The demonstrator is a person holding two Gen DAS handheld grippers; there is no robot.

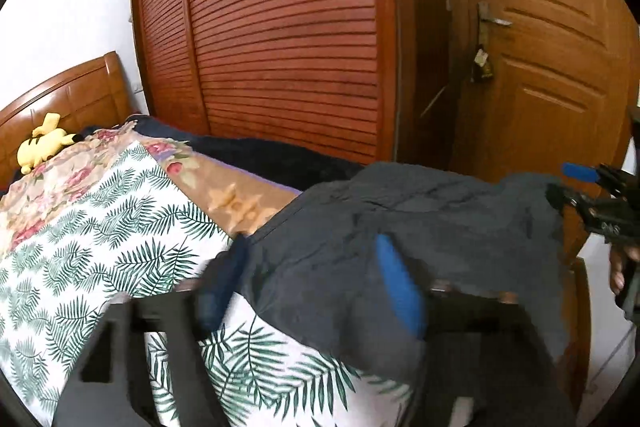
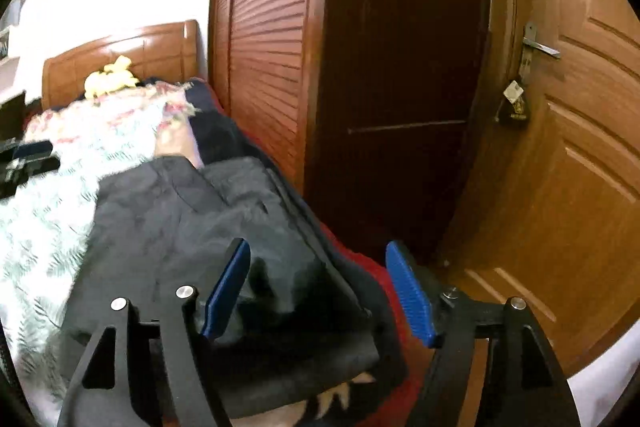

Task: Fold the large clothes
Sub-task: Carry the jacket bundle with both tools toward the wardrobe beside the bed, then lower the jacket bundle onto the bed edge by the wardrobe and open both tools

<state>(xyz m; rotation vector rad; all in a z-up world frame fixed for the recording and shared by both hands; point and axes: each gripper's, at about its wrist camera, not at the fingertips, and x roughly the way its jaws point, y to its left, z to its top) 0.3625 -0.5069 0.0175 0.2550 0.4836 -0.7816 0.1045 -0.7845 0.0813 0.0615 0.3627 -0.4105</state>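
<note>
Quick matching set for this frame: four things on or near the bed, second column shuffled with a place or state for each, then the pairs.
1. plush toy
2. dark garment
3. door handle
4. right gripper

A. jaws open, nothing pinched
B. by the headboard
C. lying on the leaf-print sheet
D. above a hanging tag

Pairs: 1-B, 2-C, 3-D, 4-A

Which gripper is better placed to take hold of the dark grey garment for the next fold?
Probably the left gripper: the dark grey garment lies between its open blue fingers. The right gripper is also open, but sits at the garment's edge by the wooden door.
</note>
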